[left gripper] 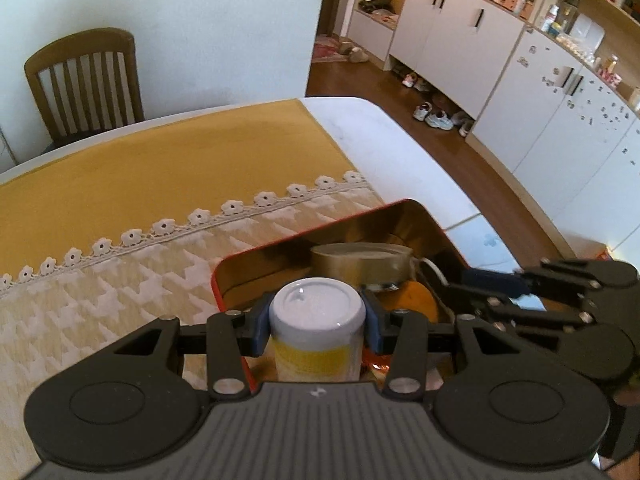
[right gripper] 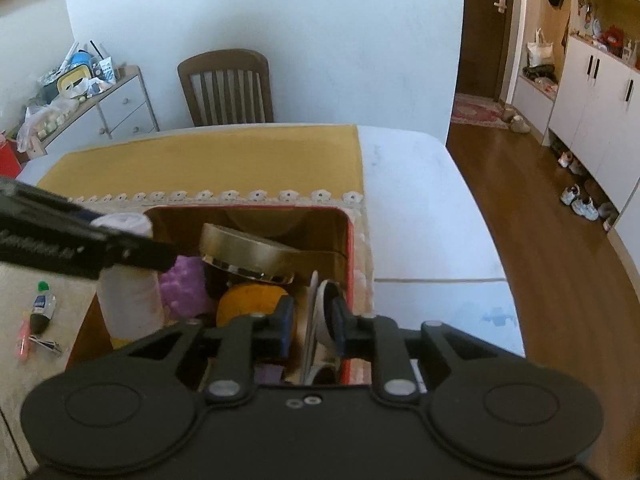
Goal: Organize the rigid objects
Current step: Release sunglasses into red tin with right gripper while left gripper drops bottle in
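One white-capped bottle, one red tin

Quick headcount of the desk stuff

One red tin, one white-capped bottle, one gold lid, one orange ball, one purple fuzzy thing, one chair, two tongs, and a few little bits lying loose.

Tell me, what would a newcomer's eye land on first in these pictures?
Probably the red tin with its gold inside, sitting on the yellow tablecloth and crowded with odds and ends, a gold lid tilted on top. Next, the left gripper clamping a white-capped bottle over the tin's near corner. The right gripper reaches into the tin's right side, its fingers either side of a thin pale disc.
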